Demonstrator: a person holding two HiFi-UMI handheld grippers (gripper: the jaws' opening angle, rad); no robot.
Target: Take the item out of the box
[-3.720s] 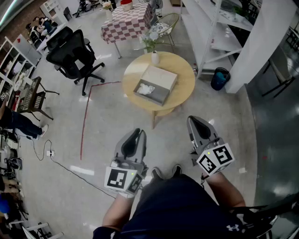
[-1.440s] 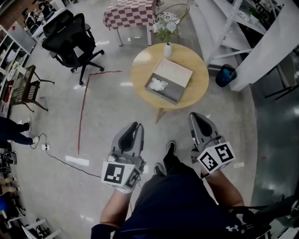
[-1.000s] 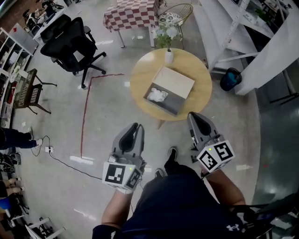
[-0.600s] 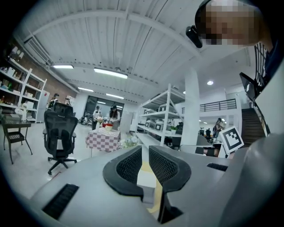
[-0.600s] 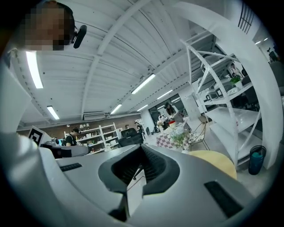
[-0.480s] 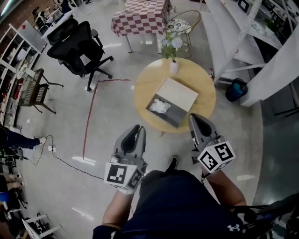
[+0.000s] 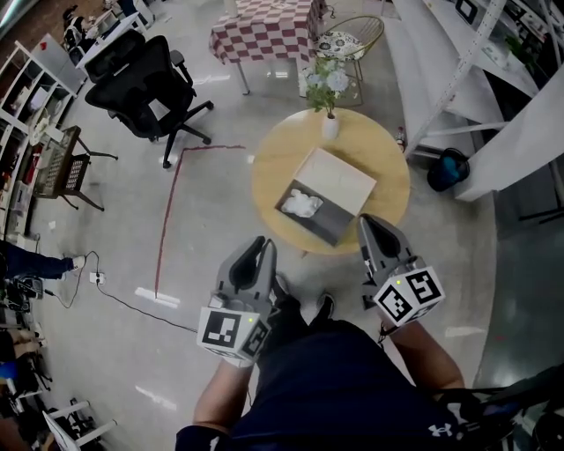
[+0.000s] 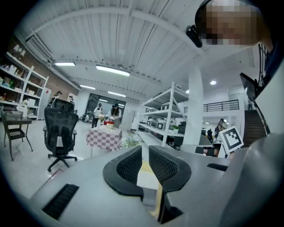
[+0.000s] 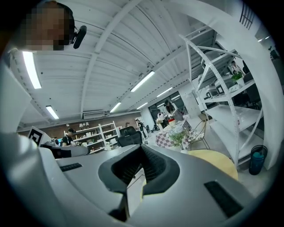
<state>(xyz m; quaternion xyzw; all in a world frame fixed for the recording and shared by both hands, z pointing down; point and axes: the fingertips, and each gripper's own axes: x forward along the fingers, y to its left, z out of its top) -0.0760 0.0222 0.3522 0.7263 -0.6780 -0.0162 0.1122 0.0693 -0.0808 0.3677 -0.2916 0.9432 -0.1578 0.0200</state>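
Observation:
An open grey box with a pale lid folded back lies on a round wooden table. A crumpled white item rests inside the box at its left end. My left gripper is shut and empty, held in the air short of the table. My right gripper is also shut and empty, and its tip overlaps the table's near edge in the head view. Through the left gripper's jaws only a pale sliver of the table and box shows.
A white vase of flowers stands at the table's far edge. A black office chair, a checkered table and a wire chair lie beyond. White shelving and a blue bin flank the right. Red tape marks the floor.
The table and box have come nearer and lower in the head view as the person walks toward them. Both grippers keep the same shut pose in front of the body.

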